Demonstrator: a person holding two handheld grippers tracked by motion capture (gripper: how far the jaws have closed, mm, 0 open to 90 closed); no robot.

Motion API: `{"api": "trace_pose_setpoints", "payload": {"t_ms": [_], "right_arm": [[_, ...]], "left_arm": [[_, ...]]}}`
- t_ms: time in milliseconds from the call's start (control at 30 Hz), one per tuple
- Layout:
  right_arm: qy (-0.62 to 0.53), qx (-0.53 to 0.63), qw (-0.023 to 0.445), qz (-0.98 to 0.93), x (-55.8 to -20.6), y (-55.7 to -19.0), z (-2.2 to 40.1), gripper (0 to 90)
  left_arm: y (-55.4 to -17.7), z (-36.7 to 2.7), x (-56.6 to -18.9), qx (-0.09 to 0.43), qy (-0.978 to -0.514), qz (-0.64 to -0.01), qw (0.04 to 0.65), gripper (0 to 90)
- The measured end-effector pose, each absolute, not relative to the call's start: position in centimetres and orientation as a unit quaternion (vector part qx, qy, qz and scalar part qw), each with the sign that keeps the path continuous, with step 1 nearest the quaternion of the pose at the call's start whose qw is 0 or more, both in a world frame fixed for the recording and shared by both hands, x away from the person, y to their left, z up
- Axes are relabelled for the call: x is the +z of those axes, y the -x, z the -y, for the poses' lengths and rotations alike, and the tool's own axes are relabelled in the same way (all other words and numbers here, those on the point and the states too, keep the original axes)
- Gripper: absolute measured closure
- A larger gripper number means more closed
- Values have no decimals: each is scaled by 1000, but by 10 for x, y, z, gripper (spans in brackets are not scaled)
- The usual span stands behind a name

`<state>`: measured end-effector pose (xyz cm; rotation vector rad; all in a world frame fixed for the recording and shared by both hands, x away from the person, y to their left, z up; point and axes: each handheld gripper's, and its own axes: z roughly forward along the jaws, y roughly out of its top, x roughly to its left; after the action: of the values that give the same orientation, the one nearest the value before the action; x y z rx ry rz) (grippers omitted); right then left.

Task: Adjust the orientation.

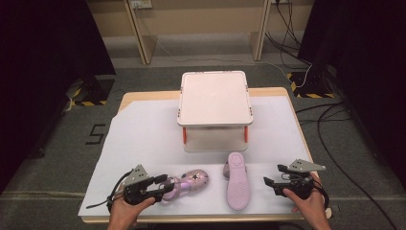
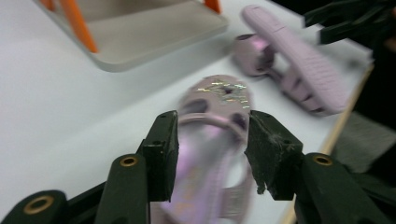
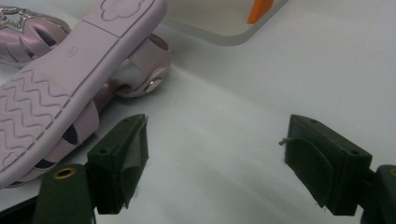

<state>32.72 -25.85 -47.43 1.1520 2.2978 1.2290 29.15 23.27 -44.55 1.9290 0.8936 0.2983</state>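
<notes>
Sandals, two small lilac ones, lie on the desk [image 1: 143, 139] in front of the rack [image 1: 214, 98], the landmark here. Left of the rack's front edge and nearer the person, the upright sandal [image 1: 190, 182] lies with its glittery toe pointing toward the rack. The left tool [image 1: 165, 184] straddles its heel end; in the left gripper view its jaws stand on either side of the straps, narrowed around them, though blur hides whether the pads press yet. Just before the rack's front, the second sandal [image 1: 238, 179] lies sole-up, ribbed tread showing. Right of that sandal the right tool [image 1: 272, 181] hangs just above the desk with jaws wide and nothing between them.

Both sandals look light, with a fairly stiff moulded sole and soft, yielding straps. The straps would probably collapse under a pinch, so the firmer hold is likely across the sole edges or the heel cup. The smooth upper may slip; the ribbed tread should grip better.
</notes>
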Motion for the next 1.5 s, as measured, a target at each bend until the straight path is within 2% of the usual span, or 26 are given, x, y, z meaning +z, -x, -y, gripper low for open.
{"api": "trace_pose_setpoints", "payload": {"t_ms": [200, 400, 700, 833, 867, 967, 1067, 1133, 1167, 1200, 1500], "right_arm": [[-402, 425, 146, -798, -475, -327, 259, 225], [-402, 424, 144, -799, -475, -327, 259, 225], [-400, 425, 145, -799, -475, -328, 259, 226], [-401, 426, 143, -798, -476, -328, 259, 225], [-402, 426, 141, -798, -476, -328, 259, 225], [-402, 425, 140, -799, -477, -329, 260, 225], [-401, 426, 140, -799, -477, -329, 260, 225], [-402, 425, 141, -799, -477, -330, 261, 225], [-402, 425, 141, -799, -477, -330, 261, 225], [-402, 425, 141, -799, -478, -330, 261, 225], [-404, 423, 141, -798, -478, -330, 261, 224]], "left_arm": [[-310, -229, -449, 140, -841, -300, 427, 533], [-319, -232, -446, 130, -859, -262, 420, 567], [-323, -229, -456, 120, -865, -251, 418, 583], [-325, -222, -457, 120, -860, -252, 427, 636], [-322, -221, -457, 124, -857, -251, 433, 692], [-320, -220, -456, 126, -855, -249, 438, 773], [-314, -215, -455, 119, -845, -257, 453, 817], [-312, -211, -451, 126, -829, -274, 471, 829], [-312, -211, -451, 126, -829, -274, 471, 830], [-311, -208, -448, 148, -823, -277, 473, 831], [-317, -204, -445, 185, -787, -326, 489, 834]]}}
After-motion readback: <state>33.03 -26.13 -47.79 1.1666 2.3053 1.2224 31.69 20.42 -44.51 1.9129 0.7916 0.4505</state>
